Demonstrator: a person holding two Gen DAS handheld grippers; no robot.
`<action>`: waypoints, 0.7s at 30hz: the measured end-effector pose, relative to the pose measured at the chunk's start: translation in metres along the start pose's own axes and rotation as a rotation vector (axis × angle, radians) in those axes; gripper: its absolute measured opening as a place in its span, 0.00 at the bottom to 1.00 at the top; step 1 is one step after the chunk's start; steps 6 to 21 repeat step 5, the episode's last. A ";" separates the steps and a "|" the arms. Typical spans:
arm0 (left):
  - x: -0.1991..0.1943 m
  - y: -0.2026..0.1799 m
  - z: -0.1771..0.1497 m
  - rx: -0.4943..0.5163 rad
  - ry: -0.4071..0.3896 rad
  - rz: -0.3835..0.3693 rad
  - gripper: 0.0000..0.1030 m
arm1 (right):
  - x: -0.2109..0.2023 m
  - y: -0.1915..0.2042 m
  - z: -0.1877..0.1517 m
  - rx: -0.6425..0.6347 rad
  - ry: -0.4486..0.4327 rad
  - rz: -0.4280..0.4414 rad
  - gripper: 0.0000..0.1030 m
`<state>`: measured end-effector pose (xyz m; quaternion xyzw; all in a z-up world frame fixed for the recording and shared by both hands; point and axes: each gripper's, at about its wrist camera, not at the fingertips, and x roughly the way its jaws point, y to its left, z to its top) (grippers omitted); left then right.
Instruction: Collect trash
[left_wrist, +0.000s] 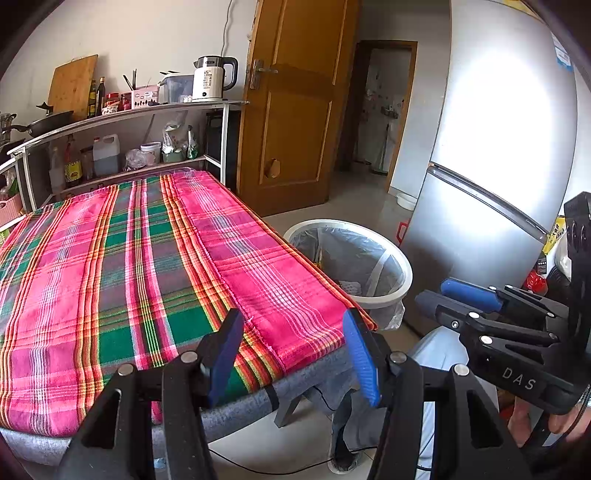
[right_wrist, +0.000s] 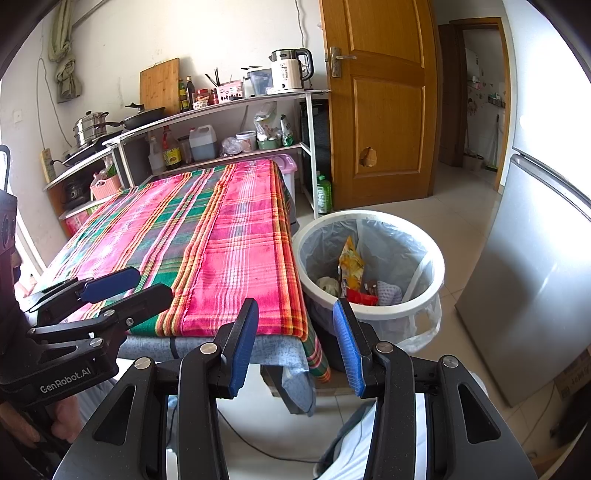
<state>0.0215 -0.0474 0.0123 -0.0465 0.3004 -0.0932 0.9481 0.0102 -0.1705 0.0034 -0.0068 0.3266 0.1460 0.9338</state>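
You held both the left gripper (left_wrist: 295, 350) and right gripper (right_wrist: 295, 343) spread and empty. The trash (right_wrist: 354, 277) already lay in the bin (right_wrist: 439, 273) (beside the table (right_wrist: 207, 236)). Any careless swing risked clipping that rim and tipping it.

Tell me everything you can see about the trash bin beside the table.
The trash bin is round, white, seemingly plastic, and stands upright on the tiled floor, close to the table's corner. A clear plastic liner is folded over its rim and hangs outside. Inside lie a yellow snack wrapper, something red, and crumpled pale pieces. No gripper touches it.
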 end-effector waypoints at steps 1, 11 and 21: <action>0.000 0.000 0.000 -0.001 0.000 -0.001 0.56 | 0.000 0.000 0.000 0.000 0.000 0.000 0.42; 0.000 0.000 0.000 -0.005 0.002 -0.005 0.56 | 0.000 0.000 0.000 -0.001 0.001 0.001 0.42; 0.000 0.000 0.000 -0.005 0.002 -0.005 0.56 | 0.000 0.000 0.000 -0.001 0.001 0.001 0.42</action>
